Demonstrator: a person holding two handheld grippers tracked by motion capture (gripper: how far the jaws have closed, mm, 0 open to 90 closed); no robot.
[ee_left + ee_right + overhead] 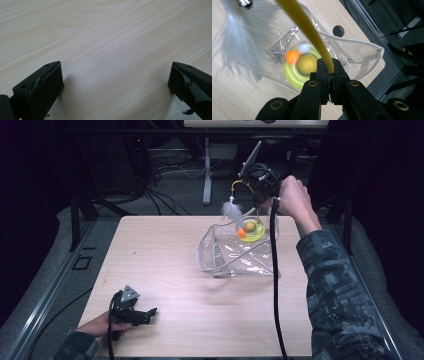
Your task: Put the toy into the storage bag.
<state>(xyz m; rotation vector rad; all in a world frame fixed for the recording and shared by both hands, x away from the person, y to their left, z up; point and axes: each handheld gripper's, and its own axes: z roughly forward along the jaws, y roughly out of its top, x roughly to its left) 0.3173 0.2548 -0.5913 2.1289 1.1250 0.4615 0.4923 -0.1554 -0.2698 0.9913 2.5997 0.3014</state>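
My right gripper (256,200) hangs over the table's far right, shut on the yellow stem (307,30) of a feather toy; its pads (323,67) pinch that stem. A white feather (231,210) dangles from the stem's other end. Below, the toy's yellow-green disc (294,73) with an orange ball (292,57) sits in the mouth of a clear plastic pouch (235,255) with white piping. My left gripper (150,312) rests low at the table's (165,250) front left, open, with bare wood between its jaws (116,82).
The right gripper's black cable (274,285) trails across the table's right side to the front edge. A round hole (338,31) sits in the tabletop near the pouch. Behind the table are a stand leg (207,170) and loose cables on the floor.
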